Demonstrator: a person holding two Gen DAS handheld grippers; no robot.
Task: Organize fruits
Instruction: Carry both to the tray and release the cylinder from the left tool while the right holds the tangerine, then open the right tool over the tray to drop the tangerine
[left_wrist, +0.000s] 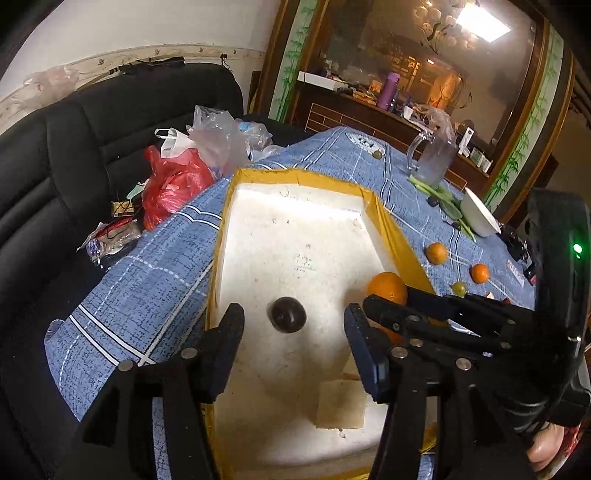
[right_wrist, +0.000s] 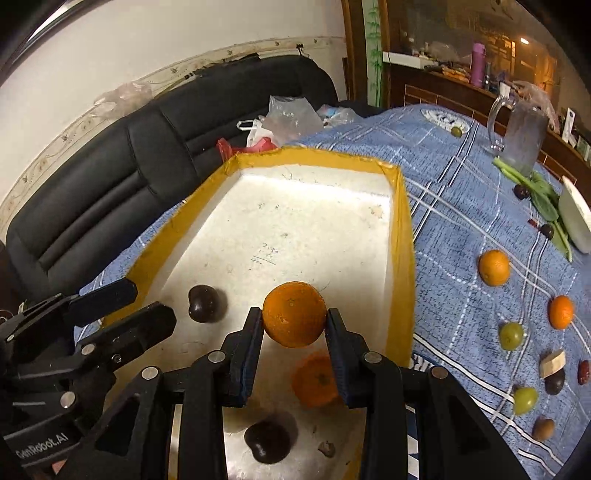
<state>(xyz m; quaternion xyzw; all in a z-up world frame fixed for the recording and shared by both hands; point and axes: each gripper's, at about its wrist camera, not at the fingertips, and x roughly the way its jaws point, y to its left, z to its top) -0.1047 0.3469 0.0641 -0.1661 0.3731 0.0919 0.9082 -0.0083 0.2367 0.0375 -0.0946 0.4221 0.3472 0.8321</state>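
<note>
Second orange (right_wrist: 317, 380) in tray partly hidden behind right gripper (right_wrist: 294, 321); writing on tray floor (right_wrist: 264, 254) illegible.

Plums (right_wrist: 205, 303) and an orange (right_wrist: 317, 380) lie in the tray (right_wrist: 400, 258); more fruit (right_wrist: 494, 267) lies right of it.

Yellow-rimmed white tray (right_wrist: 400, 236), blue plaid tablecloth (right_wrist: 461, 206)

You can read one text only: "GenRobot.AI" in white letters on the black body of the left gripper (right_wrist: 122, 306), low at the left edge of the right wrist view. The faint handwritten marks on the floor of the tray (right_wrist: 266, 254) are too small to read, as is the round print on the cloth (left_wrist: 365, 140).
</note>
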